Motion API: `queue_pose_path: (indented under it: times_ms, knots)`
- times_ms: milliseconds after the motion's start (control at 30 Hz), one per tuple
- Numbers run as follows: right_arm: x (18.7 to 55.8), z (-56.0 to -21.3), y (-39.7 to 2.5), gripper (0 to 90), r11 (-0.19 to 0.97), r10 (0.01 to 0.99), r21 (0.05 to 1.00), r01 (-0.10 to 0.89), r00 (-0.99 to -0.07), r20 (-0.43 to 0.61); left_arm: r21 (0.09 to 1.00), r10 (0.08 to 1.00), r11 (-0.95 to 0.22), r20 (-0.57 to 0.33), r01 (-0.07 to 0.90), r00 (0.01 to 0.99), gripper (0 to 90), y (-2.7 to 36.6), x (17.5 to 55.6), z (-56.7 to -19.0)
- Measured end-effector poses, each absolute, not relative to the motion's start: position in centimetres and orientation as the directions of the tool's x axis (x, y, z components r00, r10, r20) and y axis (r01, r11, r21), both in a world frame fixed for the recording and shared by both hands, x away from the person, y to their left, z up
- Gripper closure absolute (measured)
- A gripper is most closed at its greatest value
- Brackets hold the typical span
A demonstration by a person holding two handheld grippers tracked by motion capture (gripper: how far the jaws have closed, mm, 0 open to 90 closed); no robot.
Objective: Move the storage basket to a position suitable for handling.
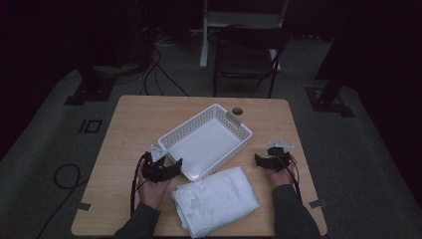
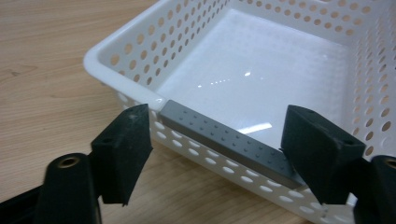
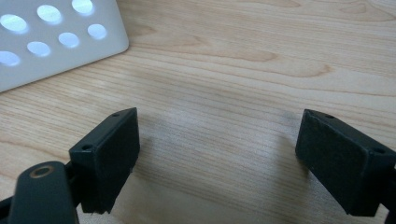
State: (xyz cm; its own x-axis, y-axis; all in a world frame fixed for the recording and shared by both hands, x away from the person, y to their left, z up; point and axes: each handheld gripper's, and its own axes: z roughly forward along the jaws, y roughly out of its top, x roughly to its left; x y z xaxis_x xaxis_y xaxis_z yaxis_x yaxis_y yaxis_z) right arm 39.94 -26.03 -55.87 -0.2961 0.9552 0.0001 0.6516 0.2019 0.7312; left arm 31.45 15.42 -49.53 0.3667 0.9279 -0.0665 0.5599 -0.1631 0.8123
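Note:
A white perforated basket (image 1: 171,133) lies empty in the middle of the wooden table (image 1: 134,112), with a grey handle on each short rim. A folded white cloth (image 1: 215,199) rests just in front of it. My left gripper (image 1: 178,163) is open at the basket's near-left corner; in the left gripper view the basket's grey handle (image 2: 229,142) lies between the jaws of my left gripper (image 2: 219,154), untouched. My right gripper (image 1: 257,160) is open just right of the basket, over bare wood. In the right gripper view my right gripper (image 3: 224,158) holds nothing, and the basket's corner (image 3: 60,37) shows top left.
A round cable hole (image 1: 237,110) sits near the table's far edge. A dark chair (image 1: 246,57) stands beyond the table. Cables (image 1: 64,177) trail on the grey floor to the left. Bare wood lies to the left and right of the basket.

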Motion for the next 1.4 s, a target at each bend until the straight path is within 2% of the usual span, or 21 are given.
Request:
queue_pose_path:
  times_ms: [100, 300, 533, 733, 1133, 1200, 1233, 1267, 1367, 1400]
  knots:
    - [39.9, -55.9, -26.0, 13.6, 0.202, 0.955, 0.731, 0.652, -0.296, 0.0, 0.809, 0.922, -0.145, -0.098, 0.57, 0.373, 29.8, 15.7, 31.8, -49.7]
    - [39.9, -55.9, -26.0, 13.6, 0.202, 0.955, 0.731, 0.652, -0.296, 0.0, 0.806, 0.929, -0.139, -0.097, 0.576, 0.359, 31.6, 16.0, 32.2, -49.8]
    - [39.9, -55.9, -26.0, 14.0, 0.2, 0.956, 0.732, 0.652, -0.293, 0.0, 0.801, 0.935, -0.151, -0.075, 0.579, 0.348, 35.8, 16.4, 33.3, -49.6]
    - [40.0, -55.9, -26.0, 13.9, 0.196, 0.957, 0.732, 0.653, -0.289, 0.001, 0.792, 0.944, -0.192, -0.013, 0.579, 0.33, 40.9, 16.3, 34.5, -49.4]
    - [40.1, -55.8, -25.9, 15.4, 0.184, 0.962, 0.733, 0.655, -0.272, 0.002, 0.782, 0.948, -0.193, -0.008, 0.593, 0.319, 46.1, 16.6, 37.2, -49.4]
    - [40.1, -55.7, -25.9, 21.1, 0.187, 0.961, 0.73, 0.657, -0.275, 0.001, 0.782, 0.948, -0.192, -0.009, 0.593, 0.319, 47.2, 16.6, 37.7, -49.5]
    - [40.1, -55.7, -25.9, 21.1, 0.187, 0.961, 0.73, 0.657, -0.275, 0.001, 0.782, 0.948, -0.192, -0.009, 0.593, 0.319, 47.7, 16.6, 37.7, -49.5]
    - [40.2, -55.5, -25.8, 27.7, 0.192, 0.96, 0.728, 0.659, -0.281, 0.002, 0.789, 0.947, -0.193, -0.006, 0.583, 0.321, 48.4, 16.7, 38.2, -49.6]
    - [40.2, -55.4, -25.9, 37.9, 0.195, 0.958, 0.728, 0.657, -0.285, 0.001, 0.791, 0.946, -0.178, -0.026, 0.586, 0.323, 50.4, 16.9, 38.8, -49.7]
    - [40.2, -55.4, -25.9, 37.9, 0.195, 0.958, 0.728, 0.657, -0.285, 0.001, 0.789, 0.945, -0.168, -0.041, 0.59, 0.325, 50.4, 17.1, 39.2, -49.8]
